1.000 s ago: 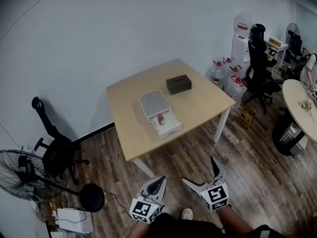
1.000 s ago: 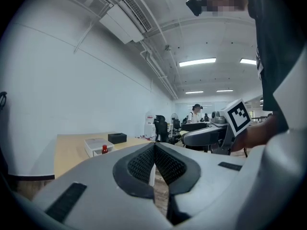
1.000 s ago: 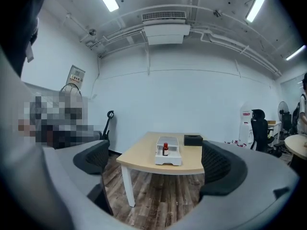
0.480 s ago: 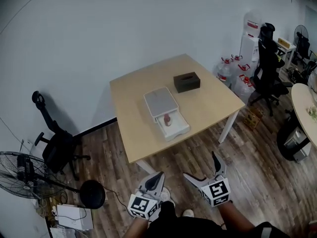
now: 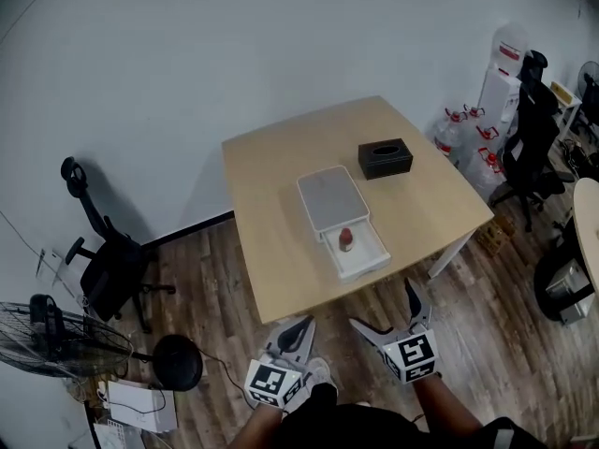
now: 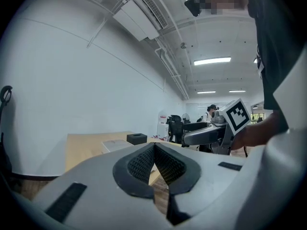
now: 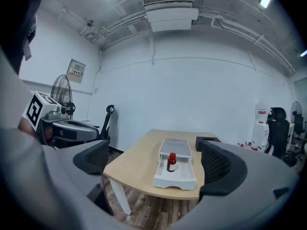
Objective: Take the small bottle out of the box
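A small bottle (image 5: 345, 240) with a red cap stands upright in the open drawer of a white box (image 5: 332, 199) on the wooden table (image 5: 271, 241). Both grippers hang low over the floor, short of the table's near edge. My left gripper (image 5: 301, 328) is shut and holds nothing; in the left gripper view its pads (image 6: 144, 163) meet. My right gripper (image 5: 386, 309) is open and empty. In the right gripper view the bottle (image 7: 171, 162) and box (image 7: 175, 176) lie far off between the spread jaws of that gripper (image 7: 156, 158).
A black tissue box (image 5: 385, 158) sits on the table behind the white box. A black office chair (image 5: 105, 271) and a floor fan (image 5: 56, 337) stand at the left. Water jugs (image 5: 466, 129), another chair (image 5: 527, 138) and a round table (image 5: 590, 215) are at the right.
The table and box have drifted right and nearer in the head view as the person stepped closer. Both grippers stay low, left shut and right open as before.
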